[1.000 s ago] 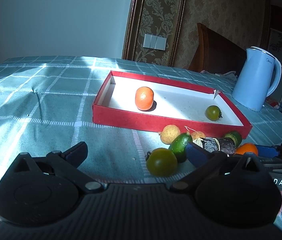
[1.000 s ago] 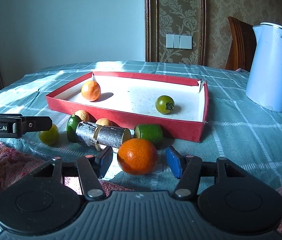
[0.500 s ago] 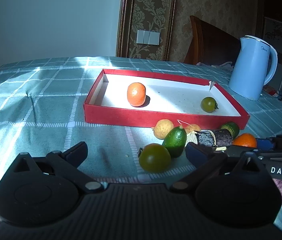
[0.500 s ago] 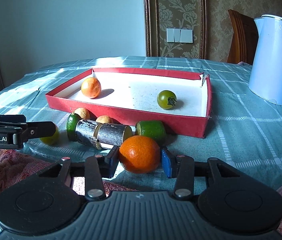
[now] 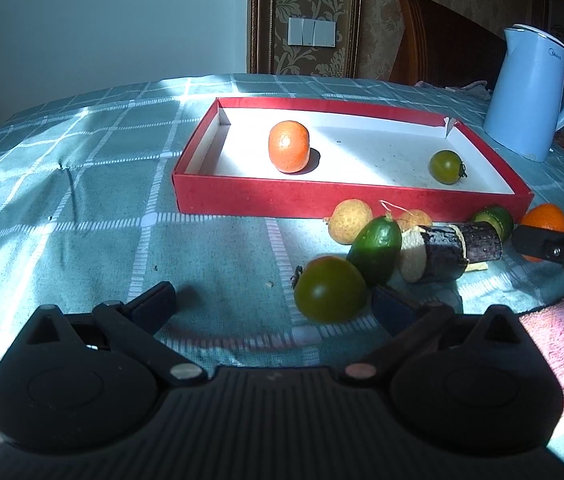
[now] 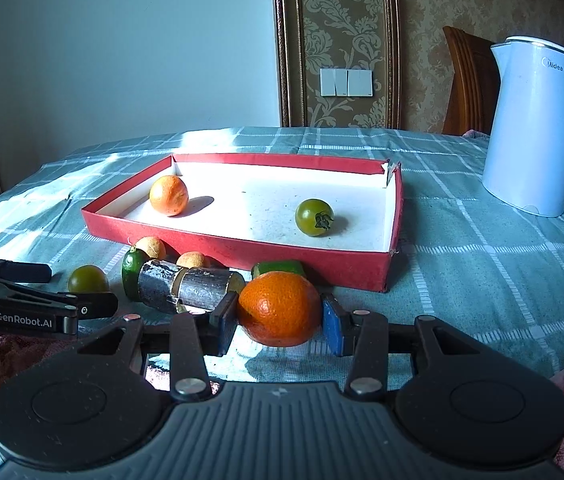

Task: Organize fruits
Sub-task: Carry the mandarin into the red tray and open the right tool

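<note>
Left wrist view: the left hand-held gripper (image 5: 274,300) gapes wide by a green tomato (image 5: 329,289) on the surface; nudged, it could roll. Right wrist view: the right hand-held gripper (image 6: 280,320) clamps an orange (image 6: 280,308) short of the red tray (image 6: 238,250); a shallow grip might slip.

A home dining room: damask wallpaper (image 6: 433,40) with a framed panel, a white wall switch (image 6: 345,82), a carved wooden chair (image 6: 467,84), and a pale blue electric kettle (image 6: 529,128) on the checked-cloth surface (image 6: 481,248)
</note>
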Motion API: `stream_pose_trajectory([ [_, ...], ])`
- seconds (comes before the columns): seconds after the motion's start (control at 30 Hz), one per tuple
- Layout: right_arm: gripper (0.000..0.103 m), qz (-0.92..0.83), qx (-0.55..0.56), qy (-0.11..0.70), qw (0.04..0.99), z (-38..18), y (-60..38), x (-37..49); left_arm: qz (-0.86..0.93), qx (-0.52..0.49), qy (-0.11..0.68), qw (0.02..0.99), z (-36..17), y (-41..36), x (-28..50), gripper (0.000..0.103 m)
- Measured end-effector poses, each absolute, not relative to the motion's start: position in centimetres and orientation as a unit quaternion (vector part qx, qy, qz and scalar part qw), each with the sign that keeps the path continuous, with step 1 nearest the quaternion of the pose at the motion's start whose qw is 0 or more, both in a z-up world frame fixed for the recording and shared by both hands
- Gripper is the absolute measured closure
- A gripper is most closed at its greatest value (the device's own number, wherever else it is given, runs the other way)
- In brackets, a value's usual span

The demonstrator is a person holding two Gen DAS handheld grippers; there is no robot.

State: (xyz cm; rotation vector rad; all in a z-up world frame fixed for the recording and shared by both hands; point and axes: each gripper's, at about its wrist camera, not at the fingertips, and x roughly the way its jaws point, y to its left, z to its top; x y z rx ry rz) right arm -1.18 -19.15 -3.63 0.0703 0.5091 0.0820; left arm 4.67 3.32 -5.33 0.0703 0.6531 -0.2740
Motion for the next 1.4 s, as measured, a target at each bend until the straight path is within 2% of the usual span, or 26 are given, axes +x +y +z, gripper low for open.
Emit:
stream_pose_trajectory([
  [0.5,0.06,0.008,-0.012,0.207,0.978,-0.1,-19.5,5.0,-0.131,0.046,0.322,0.937,-5.3,2.9,4.6,0.0],
  [1.23,0.06,0.055,-0.046,0.305,0.95,-3.6,-15.6,13.5,-0.13,0.046,0.322,0.937,-5.3,2.9,4.6,0.0],
  [1.4,0.06,0.053,-0.052,0.304,0.95,-3.8,-15.3,13.5,-0.13,0.046,0.322,0.937,-5.3,2.9,4.6,0.0],
])
